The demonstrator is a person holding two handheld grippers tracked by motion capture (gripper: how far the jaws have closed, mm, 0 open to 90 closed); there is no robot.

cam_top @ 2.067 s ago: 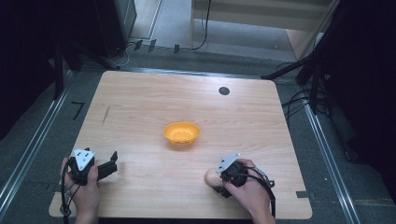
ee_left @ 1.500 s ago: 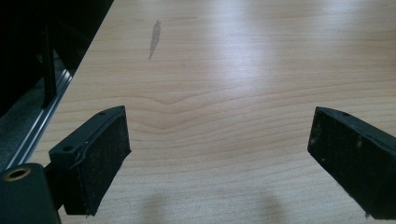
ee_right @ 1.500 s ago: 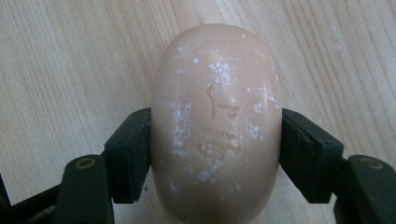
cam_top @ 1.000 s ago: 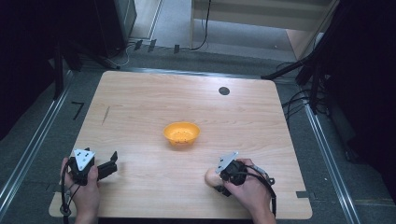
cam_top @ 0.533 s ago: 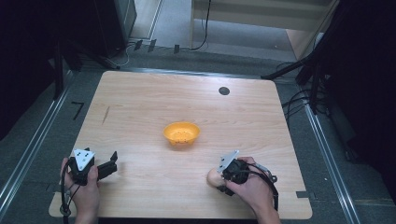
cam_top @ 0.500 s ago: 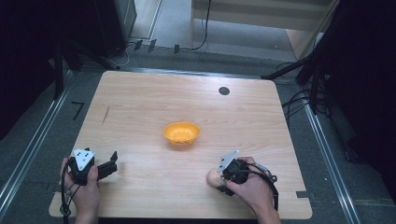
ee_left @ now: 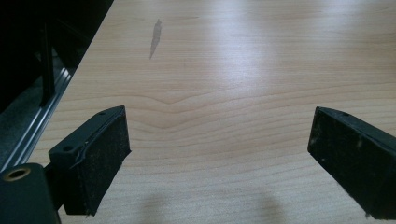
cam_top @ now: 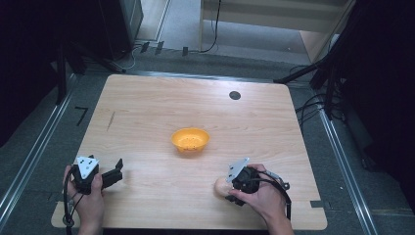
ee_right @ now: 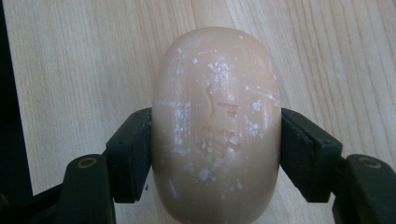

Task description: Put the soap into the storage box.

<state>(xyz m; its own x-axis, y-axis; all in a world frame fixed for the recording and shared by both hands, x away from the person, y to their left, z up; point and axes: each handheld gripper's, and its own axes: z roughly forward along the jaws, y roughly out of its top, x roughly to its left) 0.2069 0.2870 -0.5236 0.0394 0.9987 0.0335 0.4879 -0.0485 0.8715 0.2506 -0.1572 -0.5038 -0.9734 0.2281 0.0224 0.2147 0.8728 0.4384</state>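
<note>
Held thing: a pale peach bar of soap [ee_right: 215, 126], oval and smooth, its top face scuffed with white flecks and a faint stamped mark.
Soap and jaws: the bar sits squarely between the right gripper's [ee_right: 215, 154] two black jaws; each pad presses one long side at about the bar's middle, and its rounded far end juts well beyond the jaw tips.
Right gripper jaws: clamped on the soap (no gap visible at either pad).
Soap on the table: in the high view the soap [cam_top: 222, 186] shows at the near right part of the wooden table [cam_top: 147, 112], just left of the right gripper [cam_top: 230, 185] and the hand around it; whether it rests on the wood or hangs just above it I cannot tell.
Left gripper: held at the near left corner [cam_top: 113, 175], well apart from the soap.
Left gripper jaws: spread wide [ee_left: 219, 149], with bare wood grain between them.
Bowl: an orange bowl [cam_top: 190, 139] stands mid-table, beyond both grippers and apart from the soap.
</note>
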